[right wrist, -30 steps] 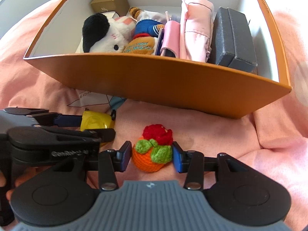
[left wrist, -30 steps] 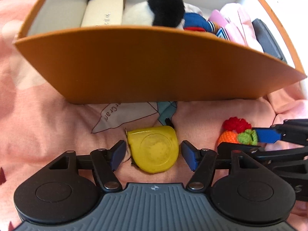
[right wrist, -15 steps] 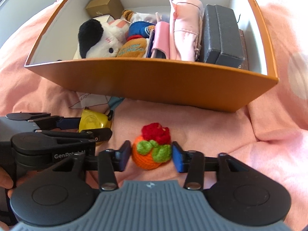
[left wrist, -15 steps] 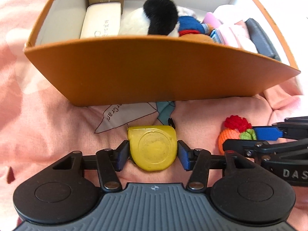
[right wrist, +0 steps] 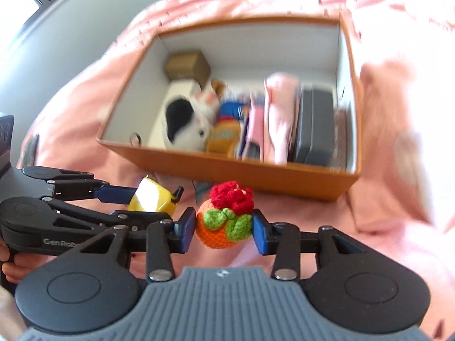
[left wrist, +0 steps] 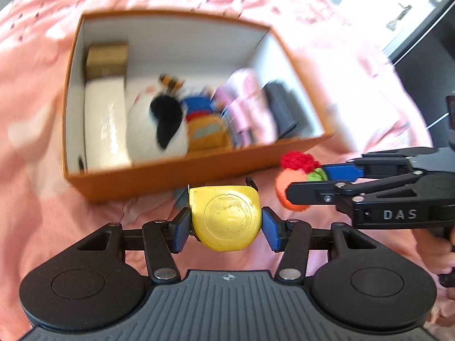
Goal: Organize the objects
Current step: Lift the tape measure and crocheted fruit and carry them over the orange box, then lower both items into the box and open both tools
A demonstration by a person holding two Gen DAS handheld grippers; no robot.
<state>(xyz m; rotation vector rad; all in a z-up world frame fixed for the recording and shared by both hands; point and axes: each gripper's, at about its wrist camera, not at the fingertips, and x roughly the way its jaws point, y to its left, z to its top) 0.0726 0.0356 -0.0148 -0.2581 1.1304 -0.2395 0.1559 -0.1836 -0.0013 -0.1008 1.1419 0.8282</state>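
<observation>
- Both blue-padded fingers (left wrist: 182,234) of my left gripper (left wrist: 226,233) are clamped on the round yellow plastic tape measure (left wrist: 226,221), one pad on each side of its case.
- On my right gripper (right wrist: 224,230), the blue pads (right wrist: 187,233) are squeezed against the orange crocheted ball with green leaves and a red yarn flower (right wrist: 224,221), so that one is held too.
- I see both items raised over the pink bedspread (left wrist: 42,199), on the near side of the open orange cardboard box (left wrist: 176,176), not inside it.
- From the left wrist camera, my right gripper reaches in from the right with the crocheted ball just beside the tape measure.
- From the right wrist camera, the left gripper comes in from the left, the yellow case showing between its fingers.
- Inside the box, from left to right: a small tan carton (left wrist: 106,59) at the far corner, a long white case (left wrist: 105,130) in front of it, a black-and-white plush toy (left wrist: 159,130), a blue and orange soft toy (left wrist: 204,130), pink folded fabric (left wrist: 241,110), and a dark grey flat case (right wrist: 315,122) against the right wall.
- Much of the box contents is motion-blurred, so I cannot tell finer details.
</observation>
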